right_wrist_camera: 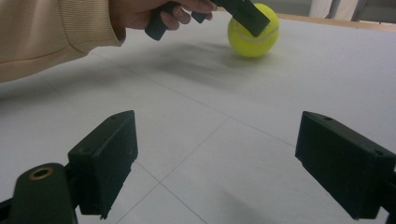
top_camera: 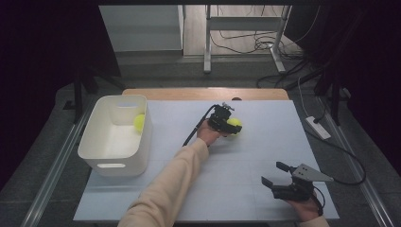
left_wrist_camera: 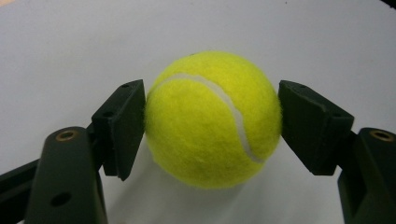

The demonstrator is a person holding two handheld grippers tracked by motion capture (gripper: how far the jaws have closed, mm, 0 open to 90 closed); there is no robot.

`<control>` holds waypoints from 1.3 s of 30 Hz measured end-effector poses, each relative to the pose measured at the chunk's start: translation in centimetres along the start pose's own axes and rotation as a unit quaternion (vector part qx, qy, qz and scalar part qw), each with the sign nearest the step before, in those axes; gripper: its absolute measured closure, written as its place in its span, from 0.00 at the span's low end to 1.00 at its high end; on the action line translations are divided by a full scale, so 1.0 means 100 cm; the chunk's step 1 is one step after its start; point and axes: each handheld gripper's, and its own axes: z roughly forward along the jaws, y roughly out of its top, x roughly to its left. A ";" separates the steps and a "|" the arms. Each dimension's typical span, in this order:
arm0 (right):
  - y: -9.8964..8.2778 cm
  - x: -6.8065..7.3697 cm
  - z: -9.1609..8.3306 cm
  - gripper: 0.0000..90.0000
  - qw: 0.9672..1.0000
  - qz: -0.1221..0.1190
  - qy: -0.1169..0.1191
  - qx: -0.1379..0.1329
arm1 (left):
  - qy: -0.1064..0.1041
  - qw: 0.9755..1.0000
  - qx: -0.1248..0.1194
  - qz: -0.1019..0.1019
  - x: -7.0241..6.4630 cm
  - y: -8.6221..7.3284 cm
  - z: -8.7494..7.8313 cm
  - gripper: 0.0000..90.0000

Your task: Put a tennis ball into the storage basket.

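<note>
1. A person's left hand [top_camera: 206,133], in a cream sleeve [top_camera: 165,189], reaches across the pale surface [top_camera: 246,165] with the left gripper [top_camera: 230,124] set around a yellow-green tennis ball [top_camera: 234,125] near the middle of the surface.
2. In the left gripper view, the ball [left_wrist_camera: 212,119] sits between the two black jaws, each pad touching or all but touching its flank; the gripper [left_wrist_camera: 212,123] is closed on the ball, which appears to rest on the surface.
3. The right gripper view looks low across the surface toward the same ball [right_wrist_camera: 252,35], with one jaw of the left gripper crossing its top and the hand [right_wrist_camera: 154,11] gripping the handle beside it.
4. The right gripper [top_camera: 275,174] hovers at the near right part of the surface, well apart from the ball, held in the right hand [top_camera: 307,208]; its jaws stand wide apart with nothing between them, as its own view confirms [right_wrist_camera: 212,163].
5. A white bin [top_camera: 142,151] stands at the left edge of the surface, and a second ball [top_camera: 138,123] lies inside it against the right wall, toward the far end.
6. A black cable [top_camera: 196,127] trails from the left gripper back along the forearm.
</note>
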 end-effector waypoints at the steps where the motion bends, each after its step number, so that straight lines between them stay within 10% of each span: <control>1: 0.000 0.000 0.000 0.15 1.000 0.001 -0.001 -0.001 | -0.001 1.000 0.000 0.000 0.000 0.000 -0.001 0.31; 39: 0.001 0.002 0.002 0.15 1.000 -0.004 -0.005 0.000 | -0.003 0.999 -0.045 0.027 -0.009 0.004 -0.068 0.31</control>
